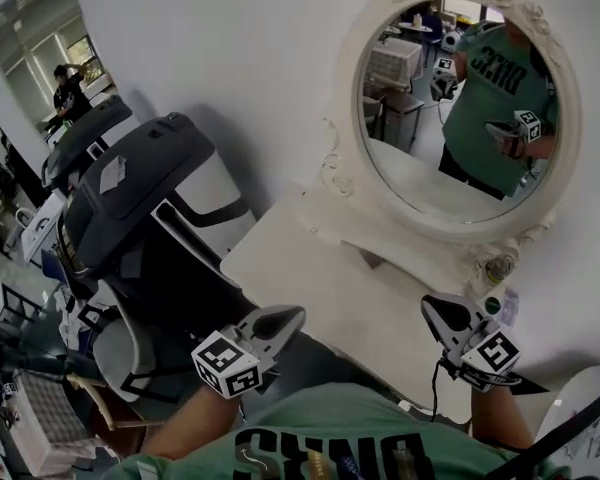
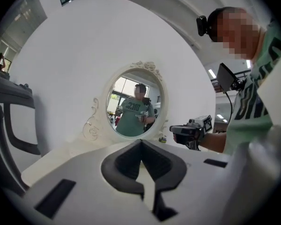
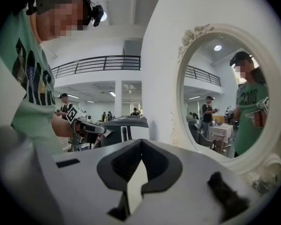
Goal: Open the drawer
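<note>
Both sets of jaws are seen clenched, nothing caught between them. The left gripper (image 1: 280, 320) and right gripper (image 1: 442, 313) are held at the near edge of the white counter (image 1: 330, 268), below the oval mirror (image 1: 460, 98). The drawer can't really be made out, since the counter's front is hidden behind the grippers and the green shirt (image 1: 360, 438).

Oval mirror (image 1: 460, 108), black chair (image 1: 130, 188), perhaps a bottle (image 1: 502, 307)

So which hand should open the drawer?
Probably left, but no drawer shows. The left gripper hangs by the white dressing table's front edge; the right gripper is over its right end. Both jaws are shut and empty.
</note>
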Demonstrator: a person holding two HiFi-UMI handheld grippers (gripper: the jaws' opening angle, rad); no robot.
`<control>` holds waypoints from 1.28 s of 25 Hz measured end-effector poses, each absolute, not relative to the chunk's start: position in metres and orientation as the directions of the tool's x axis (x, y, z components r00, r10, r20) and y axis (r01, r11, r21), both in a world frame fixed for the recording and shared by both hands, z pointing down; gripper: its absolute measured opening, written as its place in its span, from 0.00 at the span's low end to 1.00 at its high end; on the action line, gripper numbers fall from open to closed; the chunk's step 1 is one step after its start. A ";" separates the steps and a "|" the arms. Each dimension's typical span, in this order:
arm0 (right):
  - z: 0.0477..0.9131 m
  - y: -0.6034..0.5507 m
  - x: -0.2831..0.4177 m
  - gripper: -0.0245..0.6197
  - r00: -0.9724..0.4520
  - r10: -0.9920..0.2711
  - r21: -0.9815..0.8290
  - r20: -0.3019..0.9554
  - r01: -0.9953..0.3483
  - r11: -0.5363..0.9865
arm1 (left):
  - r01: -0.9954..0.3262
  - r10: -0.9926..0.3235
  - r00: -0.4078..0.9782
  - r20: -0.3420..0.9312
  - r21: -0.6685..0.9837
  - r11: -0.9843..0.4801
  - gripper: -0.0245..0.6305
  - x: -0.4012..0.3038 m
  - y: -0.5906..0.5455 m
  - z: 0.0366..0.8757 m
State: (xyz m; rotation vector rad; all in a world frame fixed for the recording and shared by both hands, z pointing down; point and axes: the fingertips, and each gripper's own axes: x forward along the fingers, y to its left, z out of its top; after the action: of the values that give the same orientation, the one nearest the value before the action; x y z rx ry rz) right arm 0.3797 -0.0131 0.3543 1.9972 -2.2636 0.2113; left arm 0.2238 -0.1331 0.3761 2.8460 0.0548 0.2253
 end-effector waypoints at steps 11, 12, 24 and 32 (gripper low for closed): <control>0.404 -0.091 0.363 0.05 -0.466 -0.867 -0.093 0.174 -0.885 0.457 | -0.312 -0.246 0.933 0.264 0.251 -0.916 0.05 0.200 -0.144 0.417; 0.407 -0.099 0.356 0.05 -0.486 -0.857 -0.094 0.172 -0.874 0.477 | -0.336 -0.269 0.925 0.269 0.250 -0.908 0.05 0.191 -0.148 0.421; 0.432 -0.173 0.264 0.05 -0.502 -0.843 -0.143 0.194 -0.865 0.482 | -0.453 -0.340 0.867 0.365 0.288 -0.844 0.05 0.095 -0.199 0.527; 0.461 -0.204 0.226 0.05 -0.546 -0.810 -0.171 0.217 -0.838 0.519 | -0.498 -0.329 0.809 0.488 0.269 -0.824 0.08 0.096 -0.225 0.615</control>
State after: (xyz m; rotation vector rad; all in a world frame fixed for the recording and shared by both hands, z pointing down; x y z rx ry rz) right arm 0.2264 -0.2042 0.4615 1.4379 -2.6410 0.3895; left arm 0.0964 -0.2250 0.6152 2.6064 -0.6219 0.6033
